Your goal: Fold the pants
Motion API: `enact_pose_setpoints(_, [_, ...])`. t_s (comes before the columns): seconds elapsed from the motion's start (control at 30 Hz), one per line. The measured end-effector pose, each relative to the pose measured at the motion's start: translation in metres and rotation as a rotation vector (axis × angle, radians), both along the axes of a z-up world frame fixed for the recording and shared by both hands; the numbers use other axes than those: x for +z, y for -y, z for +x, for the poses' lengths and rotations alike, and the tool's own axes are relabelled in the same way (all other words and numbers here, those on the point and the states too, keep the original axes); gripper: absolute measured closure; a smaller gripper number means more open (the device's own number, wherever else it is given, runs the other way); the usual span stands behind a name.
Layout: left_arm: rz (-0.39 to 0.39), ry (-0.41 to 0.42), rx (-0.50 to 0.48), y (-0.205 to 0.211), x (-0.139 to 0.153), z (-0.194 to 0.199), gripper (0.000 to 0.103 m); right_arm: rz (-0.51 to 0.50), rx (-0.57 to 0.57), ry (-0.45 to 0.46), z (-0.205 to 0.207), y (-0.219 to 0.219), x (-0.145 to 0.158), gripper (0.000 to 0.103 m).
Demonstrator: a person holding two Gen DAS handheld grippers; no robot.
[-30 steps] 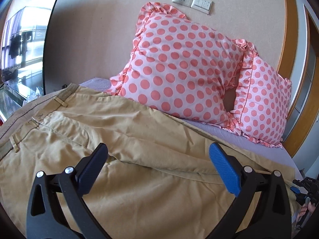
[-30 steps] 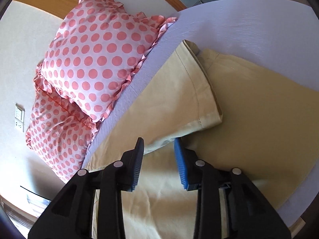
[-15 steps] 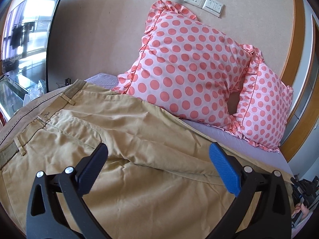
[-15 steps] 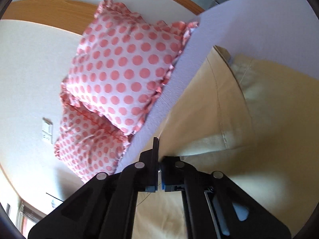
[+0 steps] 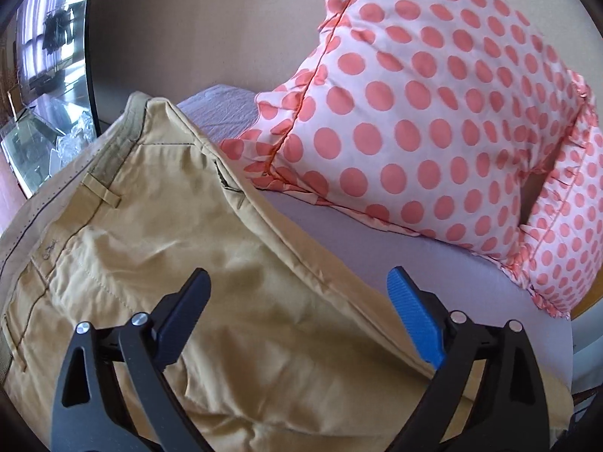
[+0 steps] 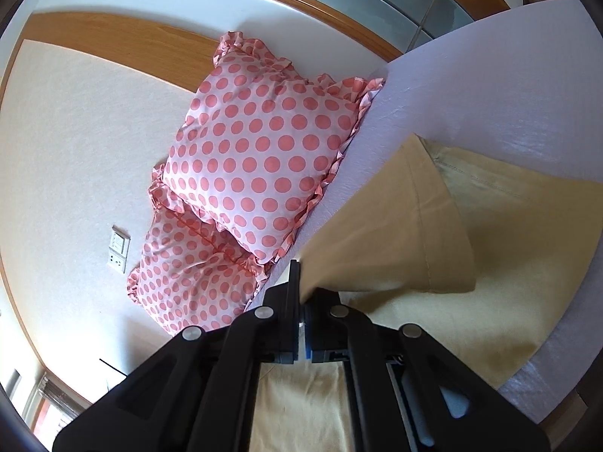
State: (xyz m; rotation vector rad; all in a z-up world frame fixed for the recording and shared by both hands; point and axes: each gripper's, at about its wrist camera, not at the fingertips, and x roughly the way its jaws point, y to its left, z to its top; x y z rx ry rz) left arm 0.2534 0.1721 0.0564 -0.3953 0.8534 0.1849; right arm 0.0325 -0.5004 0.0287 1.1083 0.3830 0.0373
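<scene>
Tan pants [image 5: 158, 248] lie on a lilac bed sheet [image 5: 380, 248]; the waistband with belt loops is at the left in the left wrist view. My left gripper [image 5: 297, 309] is open and hovers just above the seat and upper leg of the pants, holding nothing. In the right wrist view my right gripper [image 6: 301, 293] is shut on the edge of a pant leg [image 6: 395, 233] and holds it lifted and folded over the rest of the pants [image 6: 508, 263].
Two pink polka-dot pillows [image 5: 433, 113] lean against the beige wall behind the pants; they also show in the right wrist view [image 6: 260, 158]. A wooden frame [image 6: 124, 41] runs along the wall. A window [image 5: 41, 56] is at the far left. The bed edge [image 6: 557, 388] is at the right.
My right gripper has closed on the pant leg edge and lifted it. My left gripper has moved closer to the pillows and waistband, staying open.
</scene>
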Motion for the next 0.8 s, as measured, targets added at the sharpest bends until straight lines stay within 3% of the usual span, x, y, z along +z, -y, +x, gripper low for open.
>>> enact_pose_setpoints(0.07, [-0.025, -0.047, 0.014, -0.005, -0.012, 0.020, 0.028, -0.012, -0.001, 0.002, 0.000, -0.001, 0.001, 0.101])
enact_pose_setpoints(0.1, [-0.038, -0.076, 0.015, -0.008, -0.018, 0.026, 0.053, -0.015, -0.002, 0.001, 0.000, -0.001, 0.000, 0.101])
enact_pose_setpoints(0.13, [-0.071, -0.101, 0.009, -0.013, -0.023, 0.030, 0.086, -0.010, 0.001, 0.004, 0.000, 0.000, 0.000, 0.101])
enact_pose_setpoints(0.17, [-0.127, -0.105, 0.009, -0.019, -0.027, 0.026, 0.094, -0.006, 0.001, 0.005, 0.000, 0.000, 0.000, 0.101])
enact_pose_setpoints(0.23, [-0.176, -0.044, 0.008, -0.026, -0.017, 0.001, 0.096, -0.012, -0.002, 0.014, -0.003, 0.001, 0.005, 0.101])
enact_pose_setpoints(0.33, [-0.114, 0.083, -0.040, -0.026, 0.017, -0.069, 0.095, -0.048, -0.022, 0.022, -0.015, 0.006, 0.014, 0.101])
enact_pose_setpoints(0.43, [-0.113, 0.161, -0.064, -0.028, 0.032, -0.155, 0.093, -0.068, -0.053, -0.001, -0.029, 0.013, 0.014, 0.101])
enact_pose_setpoints(0.6, [-0.096, 0.132, -0.023, -0.023, -0.002, -0.258, 0.092, -0.078, -0.083, -0.093, -0.045, 0.018, -0.009, 0.101])
enact_pose_setpoints(0.7, [-0.155, 0.109, 0.007, -0.026, -0.027, -0.282, 0.092, -0.075, -0.090, -0.130, -0.051, 0.019, -0.021, 0.101])
enact_pose_setpoints(0.8, [-0.164, 0.127, 0.011, -0.025, -0.033, -0.287, 0.091, -0.095, -0.094, -0.147, -0.055, 0.019, -0.023, 0.101])
